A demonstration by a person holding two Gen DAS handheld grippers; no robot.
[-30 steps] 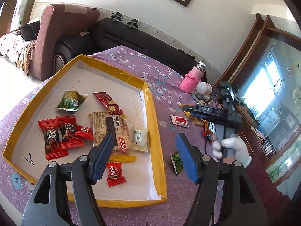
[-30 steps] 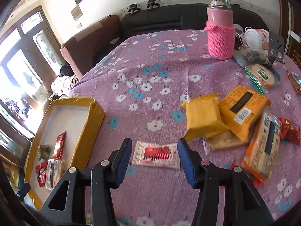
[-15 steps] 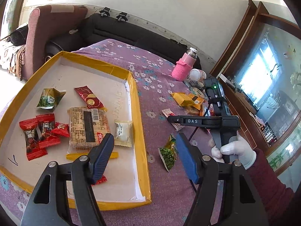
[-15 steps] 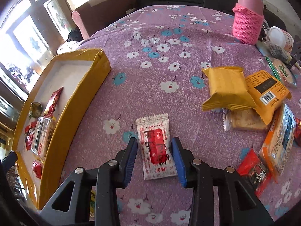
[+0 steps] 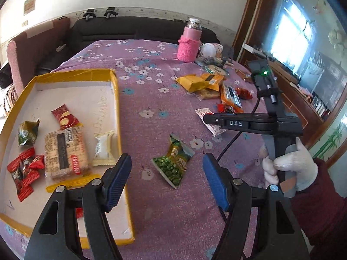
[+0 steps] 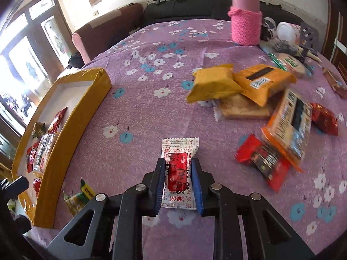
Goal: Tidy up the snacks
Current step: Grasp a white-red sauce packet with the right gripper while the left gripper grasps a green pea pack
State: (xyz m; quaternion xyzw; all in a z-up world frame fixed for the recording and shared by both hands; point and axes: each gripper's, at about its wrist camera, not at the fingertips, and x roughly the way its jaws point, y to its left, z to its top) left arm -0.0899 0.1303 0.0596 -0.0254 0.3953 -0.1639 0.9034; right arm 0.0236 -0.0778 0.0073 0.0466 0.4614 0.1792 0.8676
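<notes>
The yellow-walled tray (image 5: 115,99) lies at the table's left edge to collect snacks. Right gripper (image 6: 177,184) is closing on the white-red sachet (image 6: 179,151), which earlier lay free between wider jaws. Left gripper (image 5: 167,184), unclenched, has moved from the tray toward the green pea packet (image 5: 173,162).

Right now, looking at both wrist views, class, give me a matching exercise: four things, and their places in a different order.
Things:
1 green pea packet
2 white-and-red sachet
3 pink-sleeved flask
4 white wrapped candy

Places:
A inside the yellow-edged box
B between the right gripper's closing jaws
C on the cloth before the open left gripper
D upright at the table's far side

Pairs: 1-C, 2-B, 3-D, 4-A
</notes>
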